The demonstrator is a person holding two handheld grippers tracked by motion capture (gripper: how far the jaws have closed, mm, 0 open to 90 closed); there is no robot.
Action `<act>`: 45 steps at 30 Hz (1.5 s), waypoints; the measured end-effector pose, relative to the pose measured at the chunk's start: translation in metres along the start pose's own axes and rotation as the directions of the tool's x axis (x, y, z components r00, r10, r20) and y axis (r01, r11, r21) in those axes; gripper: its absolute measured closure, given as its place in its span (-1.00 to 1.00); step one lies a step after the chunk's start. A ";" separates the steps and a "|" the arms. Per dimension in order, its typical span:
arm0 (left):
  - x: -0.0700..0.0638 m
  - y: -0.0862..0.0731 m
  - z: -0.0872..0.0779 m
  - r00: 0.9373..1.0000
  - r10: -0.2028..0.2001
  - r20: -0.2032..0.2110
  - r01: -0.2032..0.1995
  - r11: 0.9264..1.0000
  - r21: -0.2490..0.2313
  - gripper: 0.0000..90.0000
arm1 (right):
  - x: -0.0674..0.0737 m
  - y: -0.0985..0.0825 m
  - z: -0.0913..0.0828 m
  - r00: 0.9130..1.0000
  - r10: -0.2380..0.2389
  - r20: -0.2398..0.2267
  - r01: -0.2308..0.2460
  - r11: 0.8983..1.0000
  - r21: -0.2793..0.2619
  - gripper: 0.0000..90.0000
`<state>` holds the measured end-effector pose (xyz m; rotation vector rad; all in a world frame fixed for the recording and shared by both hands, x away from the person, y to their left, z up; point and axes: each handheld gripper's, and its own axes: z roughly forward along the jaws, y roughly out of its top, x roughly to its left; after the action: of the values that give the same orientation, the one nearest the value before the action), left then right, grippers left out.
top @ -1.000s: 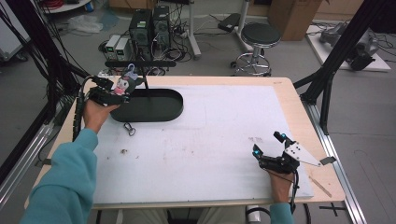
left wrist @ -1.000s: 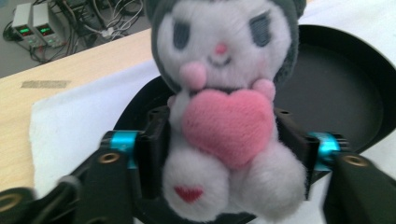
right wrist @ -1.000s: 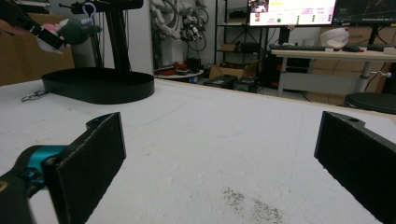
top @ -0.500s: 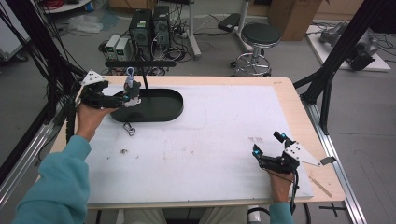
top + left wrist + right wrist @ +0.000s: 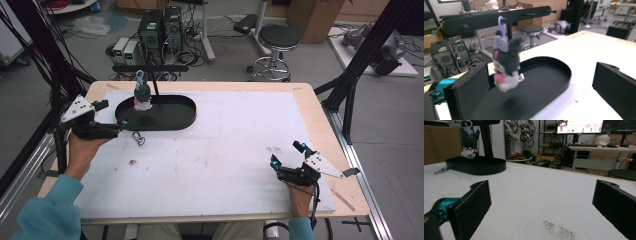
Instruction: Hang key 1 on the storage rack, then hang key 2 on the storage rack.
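A black round-seated stool (image 5: 279, 44) stands on the floor beyond the desk's (image 5: 310, 107) far edge, with two dark computer towers (image 5: 161, 30) and tangled cables to its left. A cardboard box (image 5: 315, 12) sits behind the stool. In the right gripper view, a lit monitor (image 5: 579, 126) hangs above a workbench (image 5: 599, 149) carrying what may be a white helmet (image 5: 603, 139).

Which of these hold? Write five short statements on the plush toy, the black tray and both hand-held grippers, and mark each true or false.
1. The plush toy hangs by its loop from the rack above the black tray. True.
2. The left hand-held gripper grips the toy. False: open, apart from it.
3. The right hand-held gripper is open. True.
4. The tray is round. False: elongated, with rounded ends.
5. A stool stands beyond the table. True.
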<state>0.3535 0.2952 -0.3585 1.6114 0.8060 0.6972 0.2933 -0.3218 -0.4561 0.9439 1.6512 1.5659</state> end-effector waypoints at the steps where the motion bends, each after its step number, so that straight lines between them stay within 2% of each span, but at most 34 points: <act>1: -0.002 -0.004 -0.005 1.000 0.002 0.002 -0.002 1.000 -0.013 -0.96 | 0.000 0.000 0.000 1.000 0.001 0.000 -0.001 1.000 -0.001 -0.97; 4: -0.006 -0.011 -0.013 1.000 -0.007 0.006 0.007 1.000 -0.024 -0.96 | 0.000 0.000 0.000 1.000 0.001 -0.001 -0.001 1.000 0.000 -0.97; 9: -0.013 -0.021 -0.029 1.000 -0.016 0.010 0.017 0.997 -0.081 -0.96 | 0.000 0.000 0.000 1.000 0.001 0.001 -0.001 1.000 0.000 -0.97; 21: -0.018 -0.028 -0.037 0.999 0.033 -0.004 -0.033 0.996 -0.081 -0.96 | 0.000 0.000 0.000 1.000 -0.001 0.001 0.001 1.000 0.000 -0.97; 26: -0.015 -0.029 -0.036 1.000 0.029 -0.010 -0.030 0.998 -0.063 -0.96 | 0.000 0.000 0.000 1.000 0.001 0.000 -0.001 1.000 0.000 -0.97; 36: -0.012 -0.031 -0.033 1.000 0.014 0.010 -0.013 0.999 -0.043 -0.96 | 0.000 0.000 0.000 1.000 0.000 -0.002 0.000 1.000 0.001 -0.97; 41: -0.008 -0.032 -0.026 1.000 0.024 0.017 -0.024 1.000 0.019 -0.96 | 0.000 0.000 0.000 1.000 -0.006 0.000 0.006 1.000 -0.001 -0.97; 43: -0.006 -0.032 -0.023 1.000 0.021 0.018 -0.022 0.999 0.026 -0.96 | 0.000 0.000 0.000 1.000 -0.008 0.001 0.008 1.000 0.000 -0.97; 45: -0.006 -0.032 -0.019 0.999 0.027 0.022 -0.029 0.998 0.061 -0.96 | 0.000 0.000 0.000 1.000 -0.008 0.002 0.008 1.000 0.000 -0.97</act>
<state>0.3311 0.3050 -0.3863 1.6853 0.7970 0.6796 0.2936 -0.3216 -0.4560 0.9372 1.6516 1.5594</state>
